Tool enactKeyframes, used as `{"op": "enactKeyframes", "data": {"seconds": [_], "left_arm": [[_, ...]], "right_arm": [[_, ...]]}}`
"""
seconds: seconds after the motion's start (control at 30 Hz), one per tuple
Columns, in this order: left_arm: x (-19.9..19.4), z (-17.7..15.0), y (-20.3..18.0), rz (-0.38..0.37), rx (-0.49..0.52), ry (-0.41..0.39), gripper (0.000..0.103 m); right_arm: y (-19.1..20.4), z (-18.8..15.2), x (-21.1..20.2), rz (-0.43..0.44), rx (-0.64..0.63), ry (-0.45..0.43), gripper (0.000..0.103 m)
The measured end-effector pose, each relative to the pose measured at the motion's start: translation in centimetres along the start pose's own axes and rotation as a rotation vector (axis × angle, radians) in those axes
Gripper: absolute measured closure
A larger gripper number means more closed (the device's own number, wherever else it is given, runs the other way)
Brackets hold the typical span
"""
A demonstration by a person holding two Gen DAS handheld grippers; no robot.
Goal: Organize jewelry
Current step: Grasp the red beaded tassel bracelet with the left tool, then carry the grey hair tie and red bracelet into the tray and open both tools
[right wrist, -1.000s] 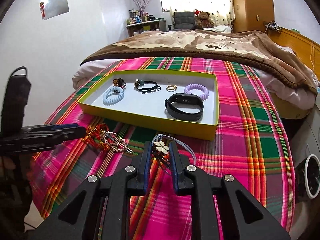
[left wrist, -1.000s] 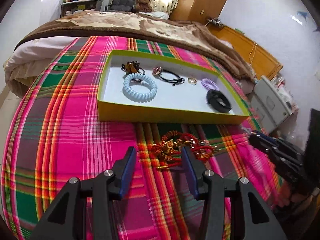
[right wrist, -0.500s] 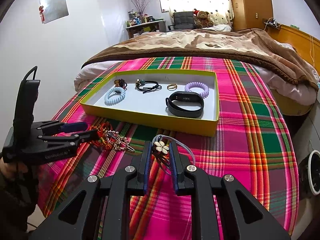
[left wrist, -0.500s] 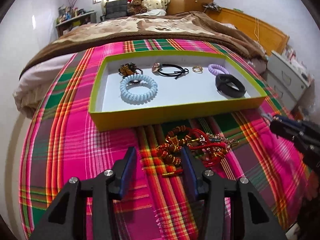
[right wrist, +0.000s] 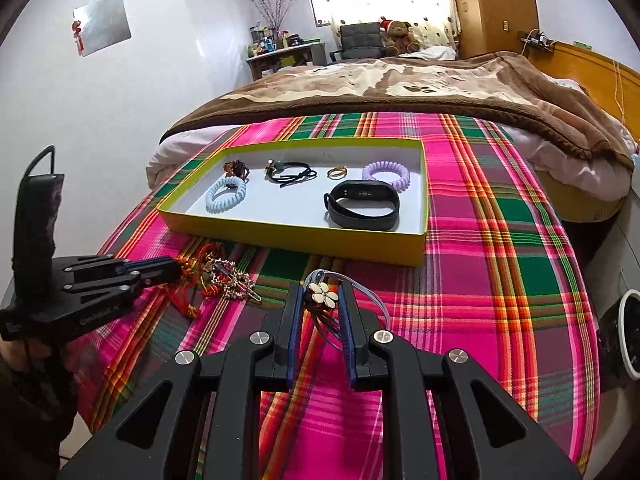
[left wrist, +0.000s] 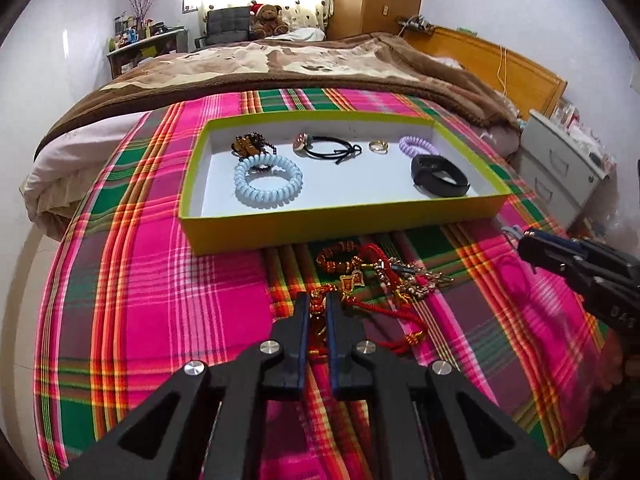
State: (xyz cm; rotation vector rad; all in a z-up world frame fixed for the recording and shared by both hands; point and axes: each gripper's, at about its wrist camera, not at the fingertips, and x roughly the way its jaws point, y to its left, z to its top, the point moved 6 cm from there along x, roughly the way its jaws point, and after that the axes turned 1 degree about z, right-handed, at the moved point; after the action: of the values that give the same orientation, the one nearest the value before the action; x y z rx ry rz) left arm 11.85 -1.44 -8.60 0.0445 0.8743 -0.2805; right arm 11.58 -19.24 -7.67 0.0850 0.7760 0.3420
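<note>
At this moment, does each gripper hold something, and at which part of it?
The left gripper, whose jaws have just been closing, pinches the near end of the red cord jewelry pile. The right gripper holds the flower hair clip at its flower end.

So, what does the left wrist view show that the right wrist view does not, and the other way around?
Only the left wrist view shows the grey drawer cabinet beside the bed, and the left gripper from behind, its jaws just closed on part of the red cord jewelry pile. Only the right wrist view shows the flower hair clip held in the right gripper, the silver sheet on the wall, and a white round object at the right edge. Both show the yellow tray with its items and the plaid blanket.
</note>
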Motion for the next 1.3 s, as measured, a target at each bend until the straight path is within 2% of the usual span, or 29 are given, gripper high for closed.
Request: {"op": "enactKeyframes", "data": {"seconds": [0.67,1.03,1.3], "left_arm": [[-3.4,1.5,1.6,-0.020,-0.051,-0.081,0.095],[-4.4,4.9,3.1,-0.006,-0.055,-0.134,0.095],[-3.0,7.4,4.2,-0.014,-0.066,-0.127,0.095]], "right_arm": [[1.0,1.0,-1.1,0.005,-0.015,-0.033,0.085],[2.8,4.6,-1.3,0.018,-0.055,-0.082,0.085],[3.8,6.8,1.0,0.015,-0.078,-0.073,0.085]]}}
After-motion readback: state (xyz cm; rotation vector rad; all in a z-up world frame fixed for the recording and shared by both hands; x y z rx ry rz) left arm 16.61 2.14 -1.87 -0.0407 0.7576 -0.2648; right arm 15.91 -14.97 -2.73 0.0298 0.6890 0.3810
